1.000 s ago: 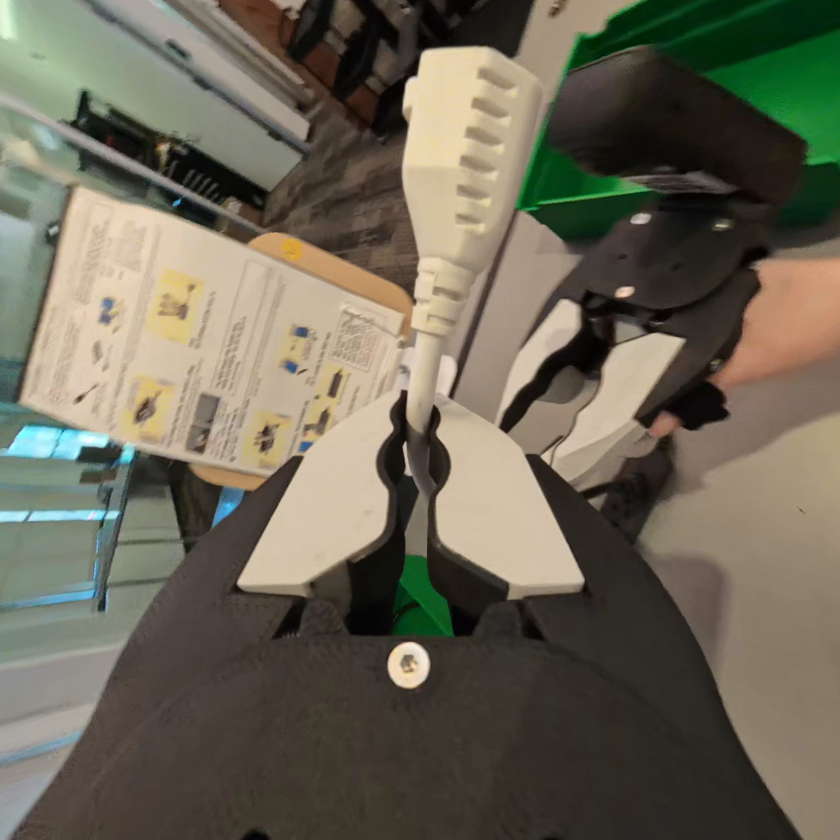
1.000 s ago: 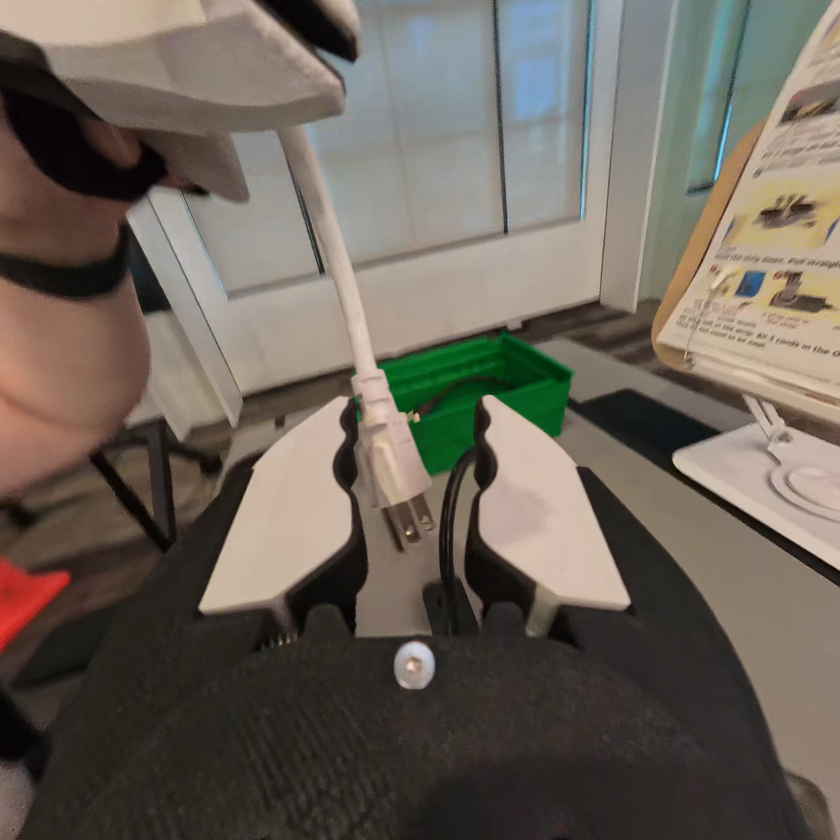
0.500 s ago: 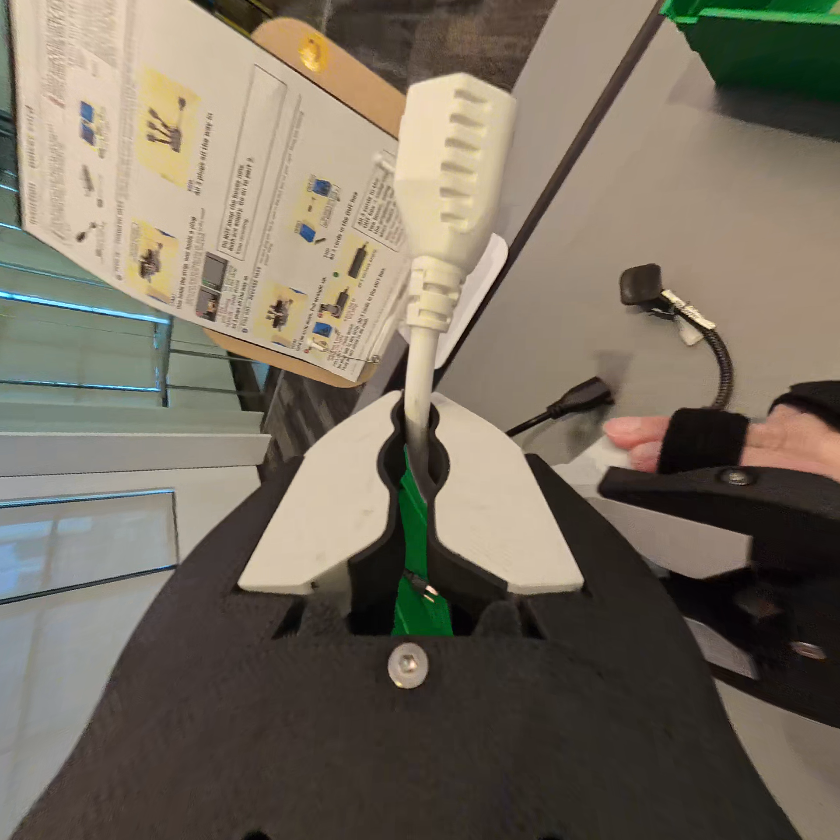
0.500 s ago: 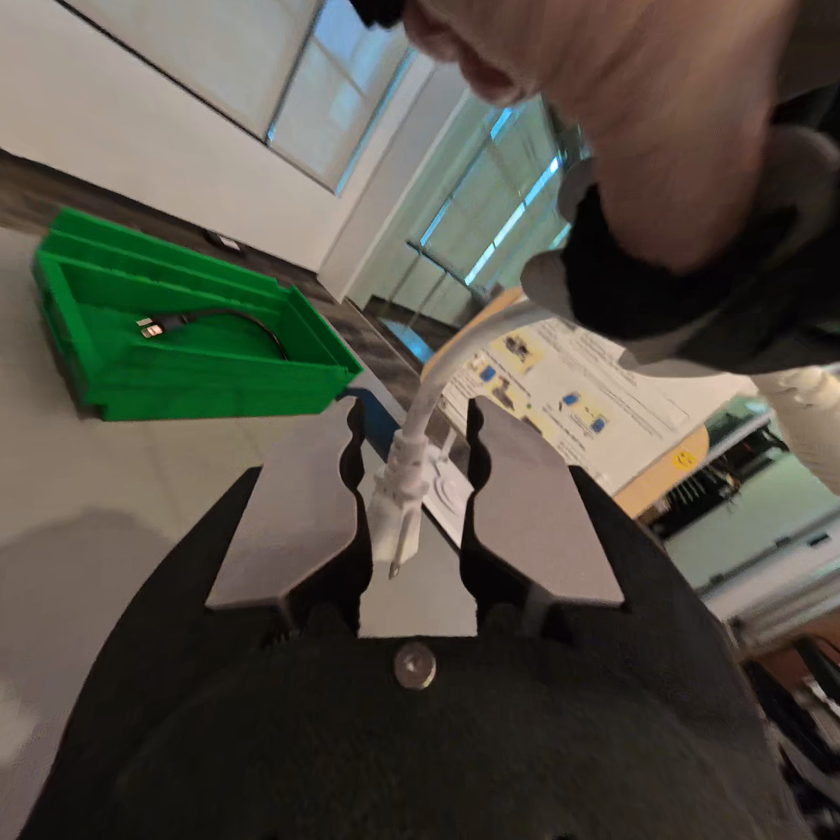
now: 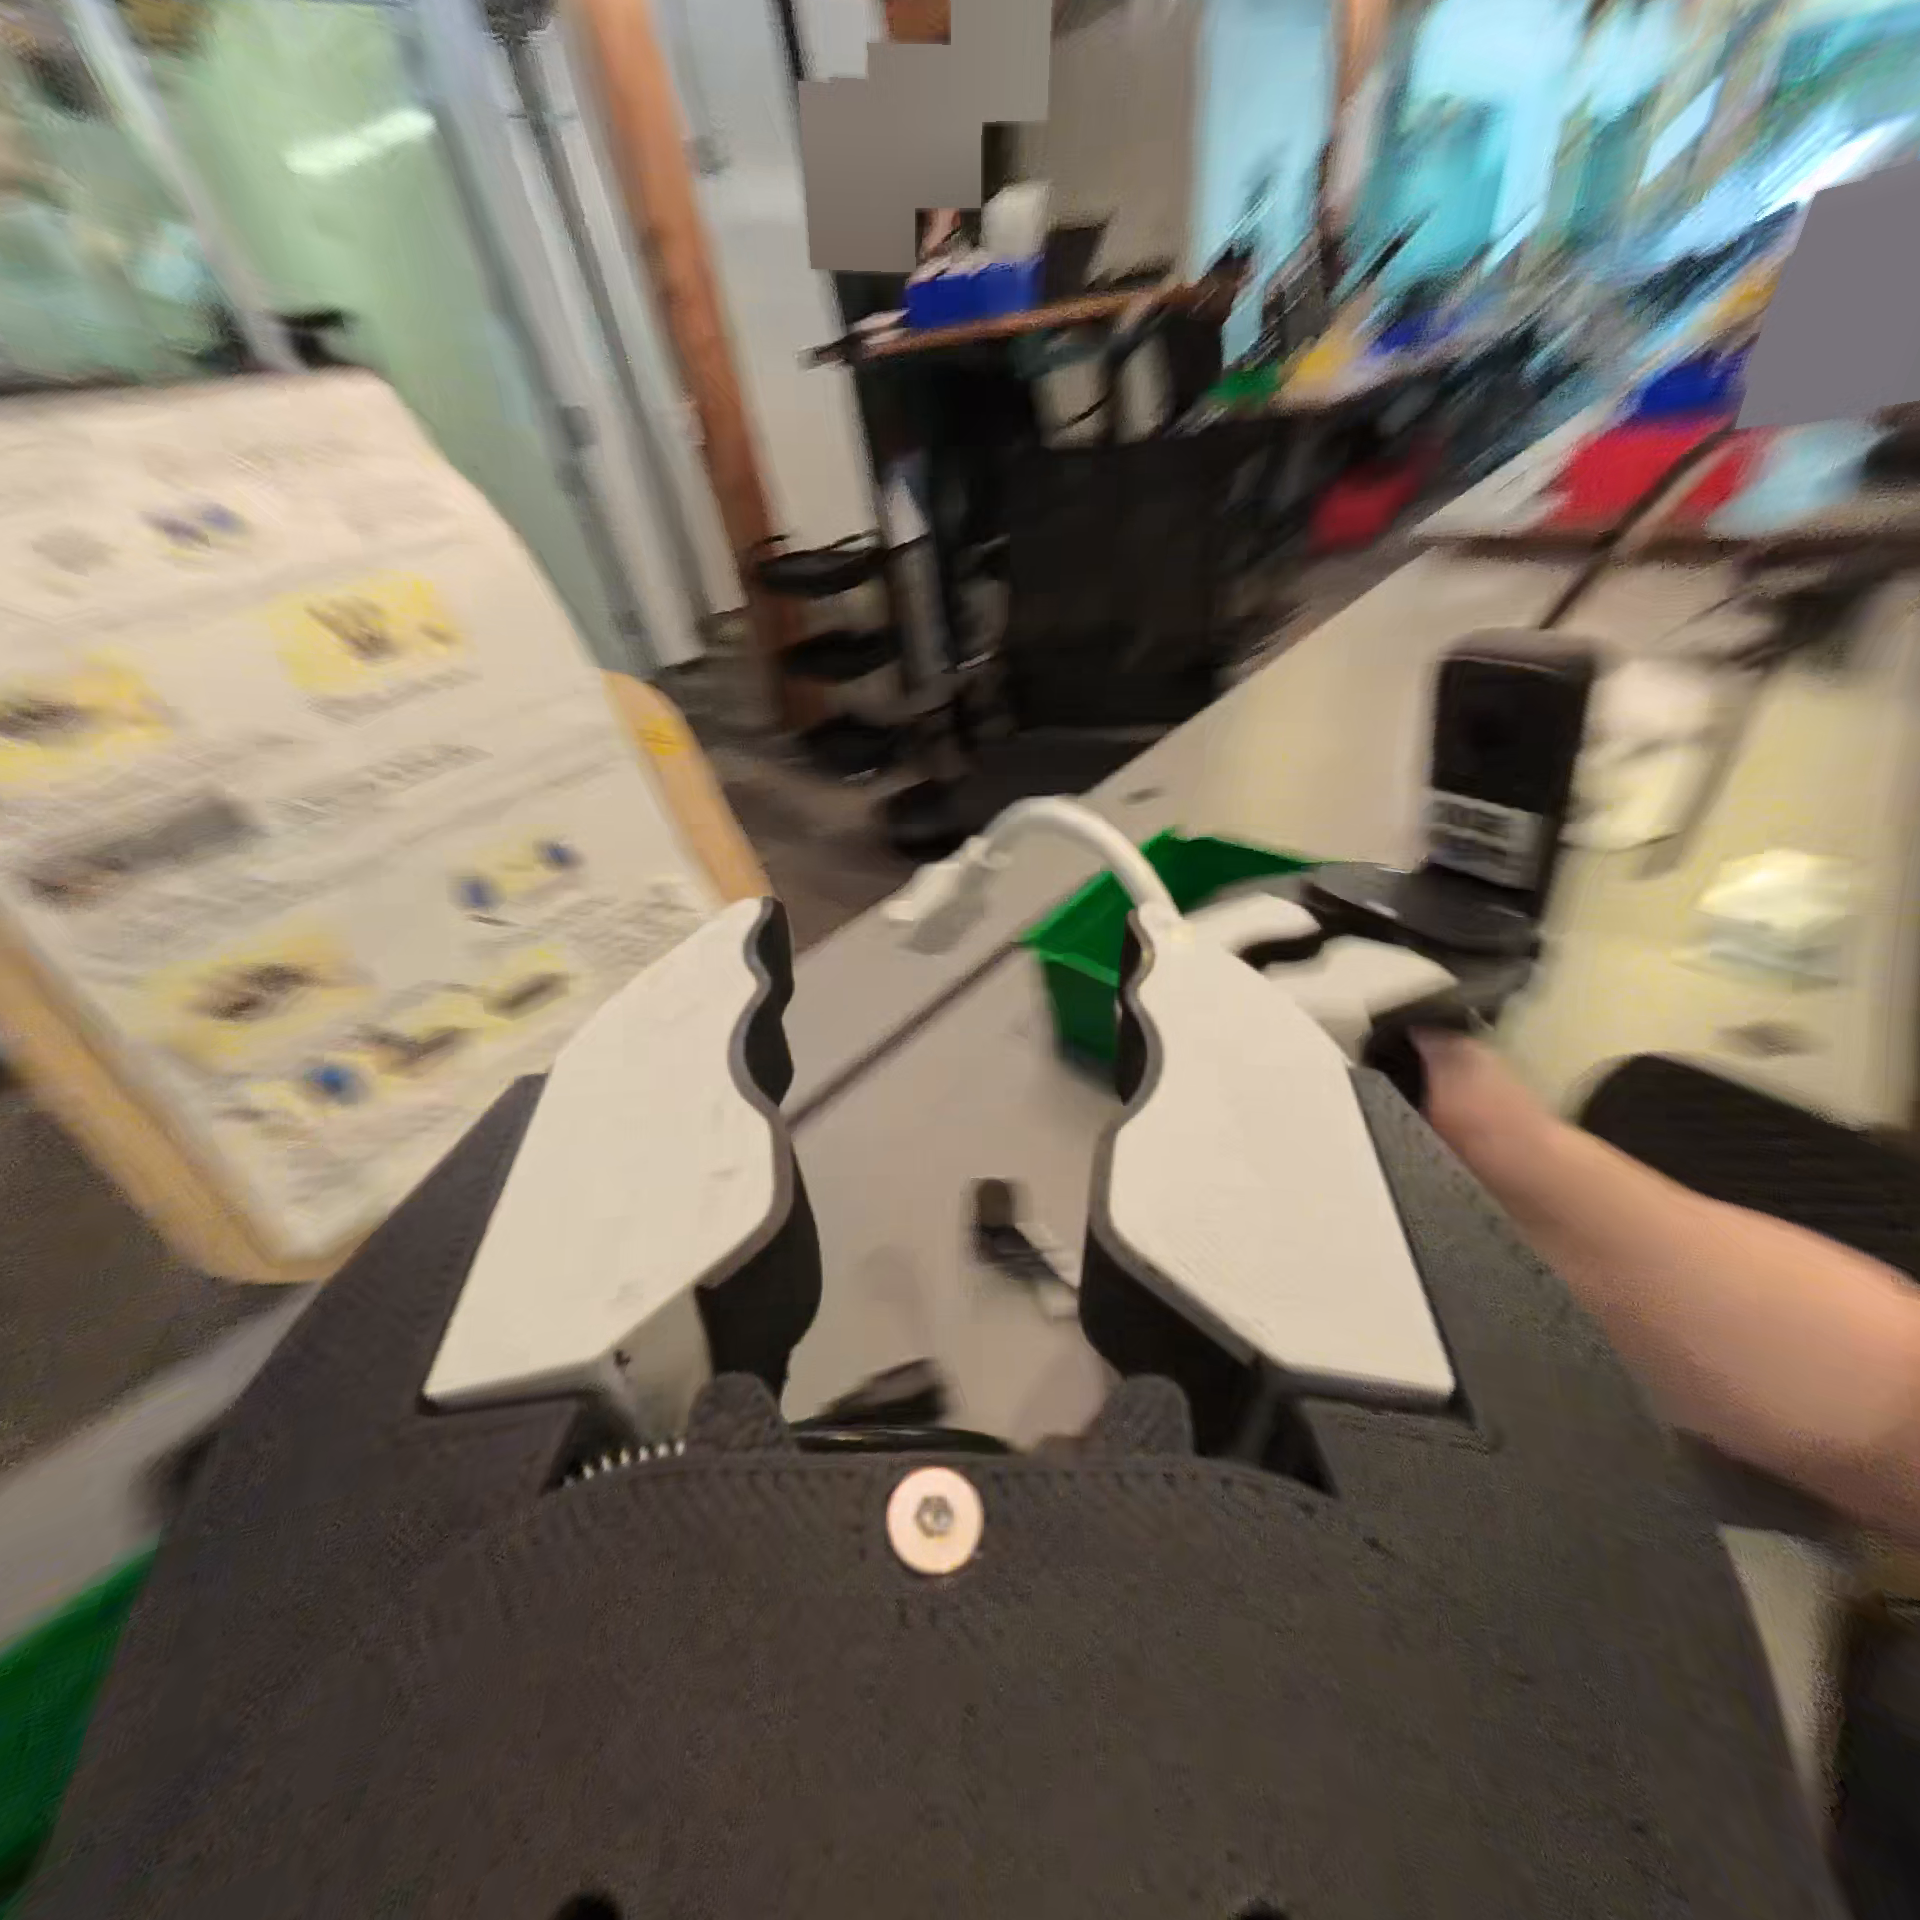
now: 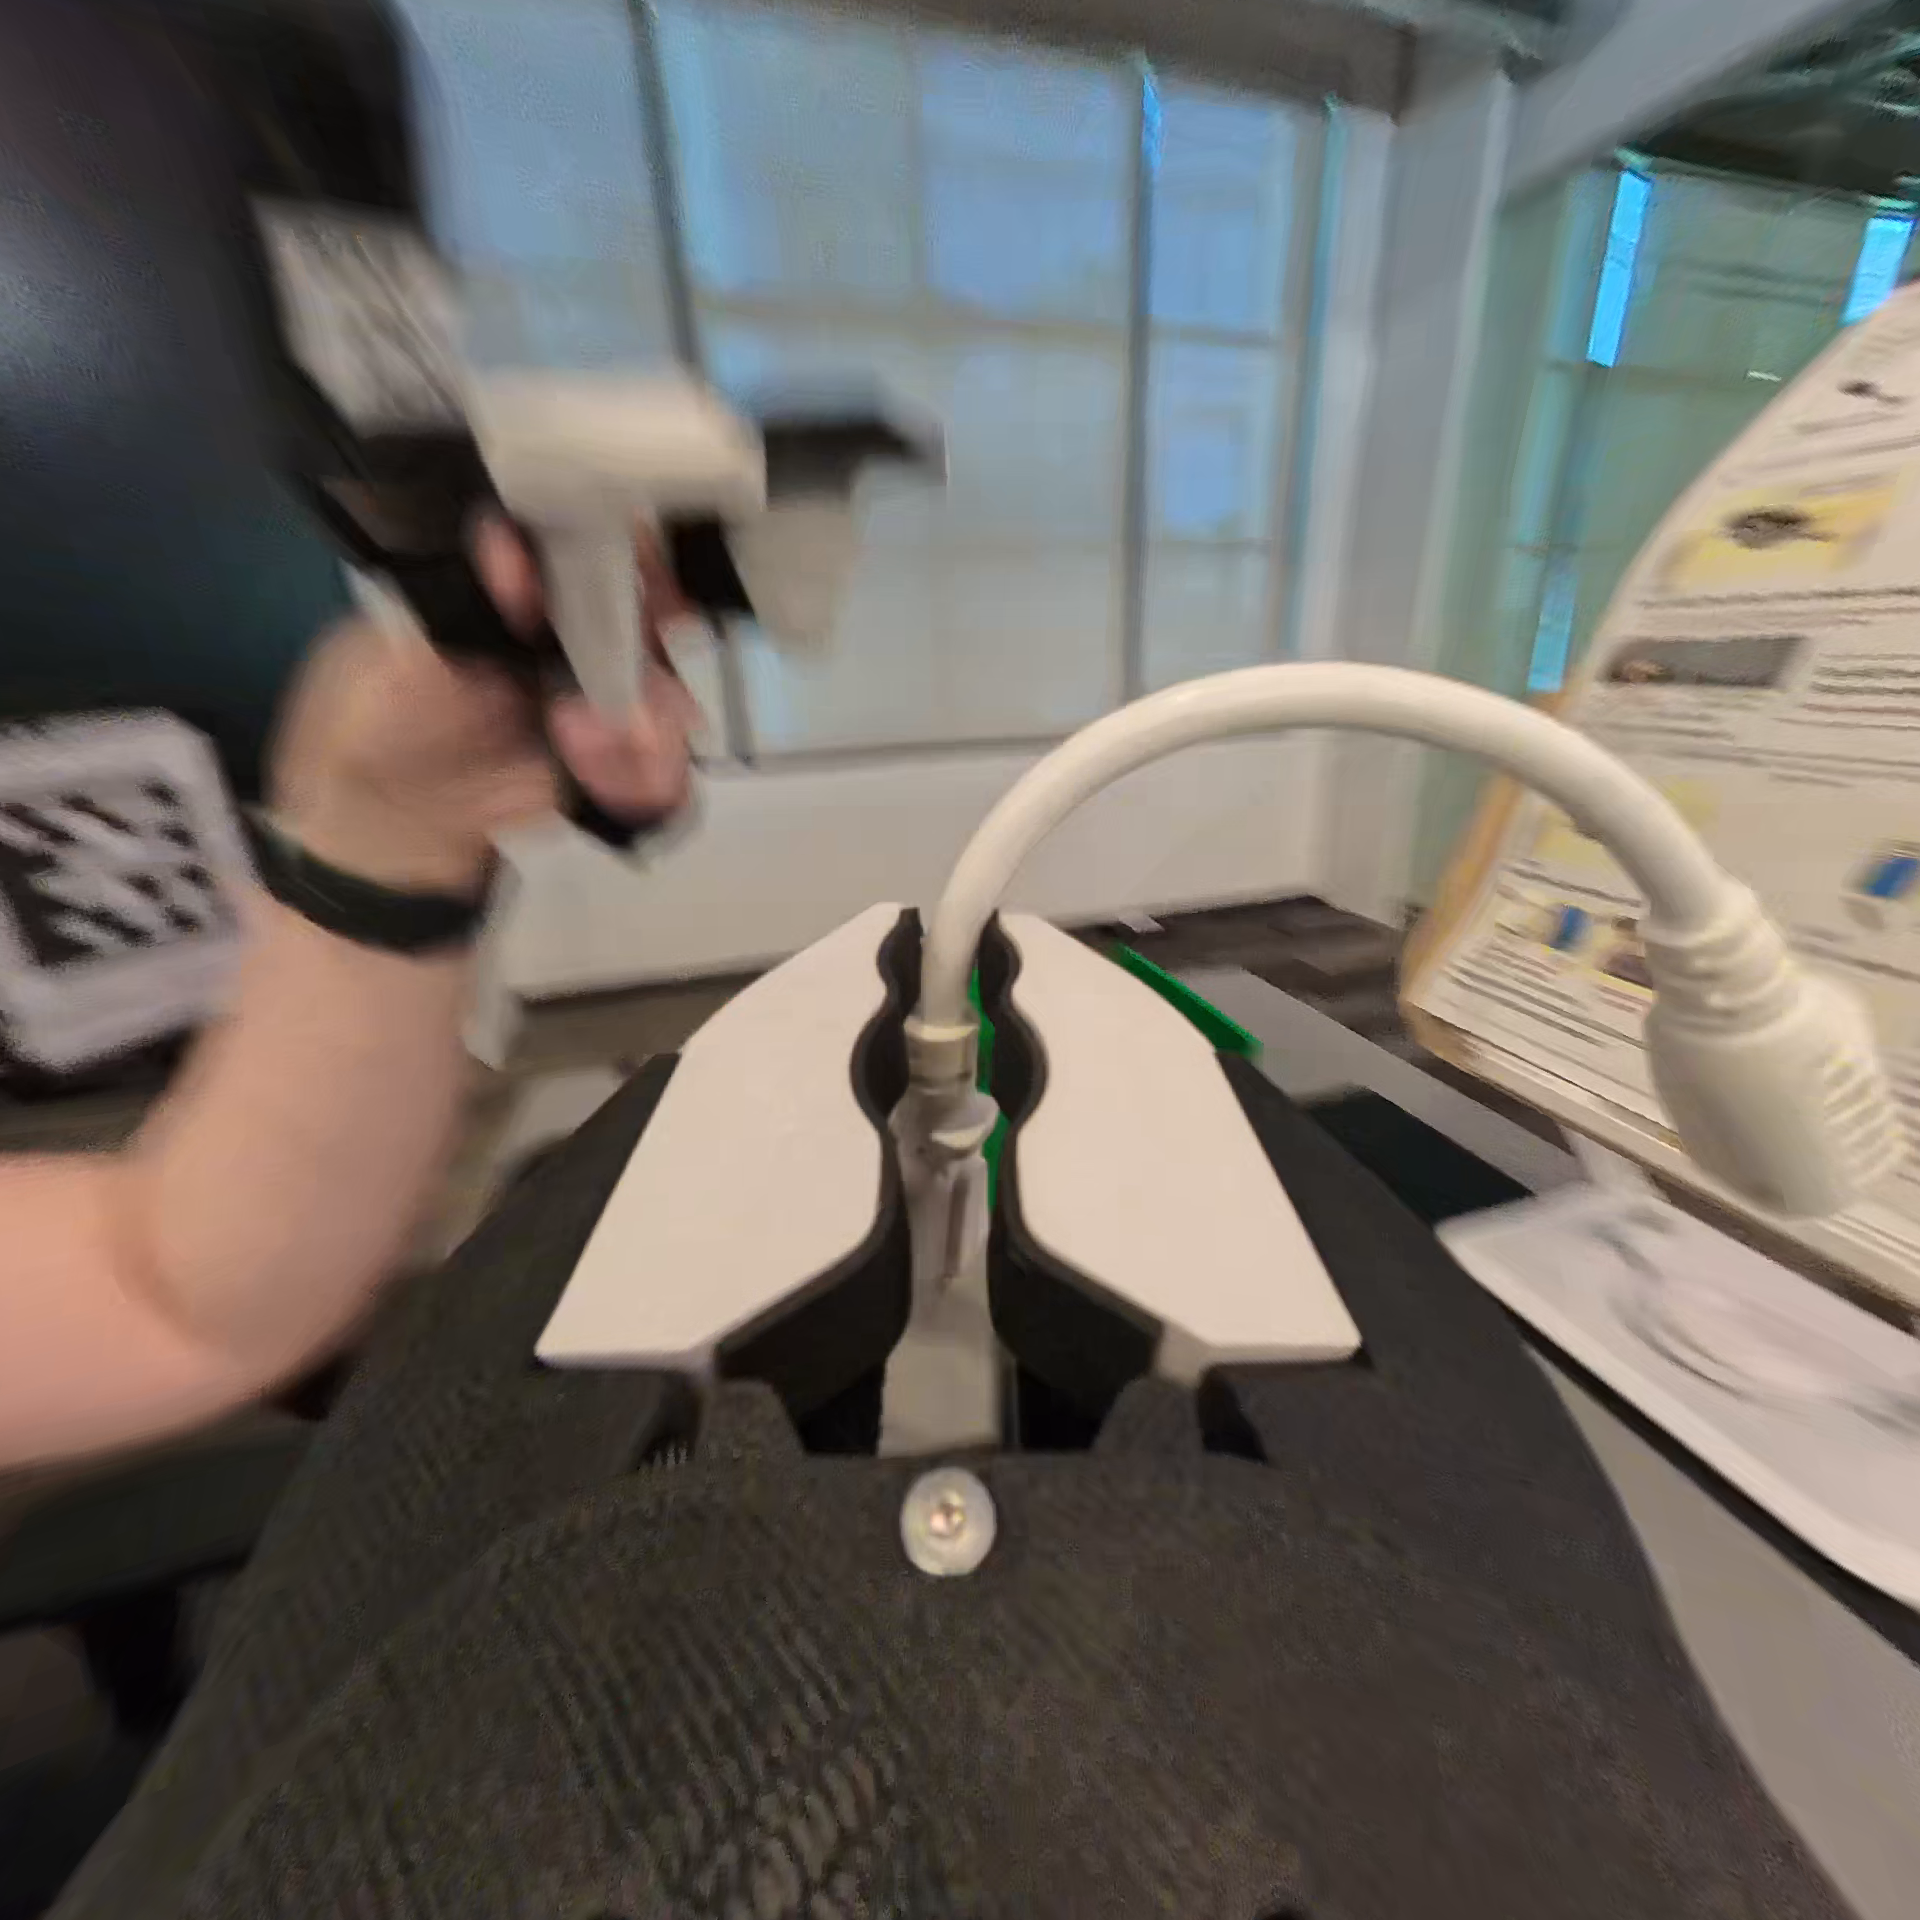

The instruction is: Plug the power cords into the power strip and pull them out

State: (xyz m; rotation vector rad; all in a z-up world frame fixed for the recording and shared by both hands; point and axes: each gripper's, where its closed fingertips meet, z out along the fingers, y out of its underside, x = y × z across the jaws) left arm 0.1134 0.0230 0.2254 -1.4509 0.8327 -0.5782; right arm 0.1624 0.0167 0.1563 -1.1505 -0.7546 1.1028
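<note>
The left gripper (image 5: 951, 971) is now hanging wide apart with nothing in it, having let go of the white cord (image 6: 1226, 717). The right gripper (image 6: 948, 940) is squeezing the cord's plug end, up above the tabletop (image 5: 925, 1091). Plugging in probably comes next.

Each camera sits close behind its own claw, looking forward over the bench (image 5: 914, 1049); both views share the white cord (image 6: 1299, 707) and instruction sheet (image 6: 1756, 727)

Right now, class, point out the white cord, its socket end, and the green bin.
white cord (image 6: 1288, 696), right wrist view, top of its arch.
socket end (image 6: 1777, 1081), right wrist view, ribbed body.
green bin (image 5: 1081, 935), left wrist view, near wall.
</note>
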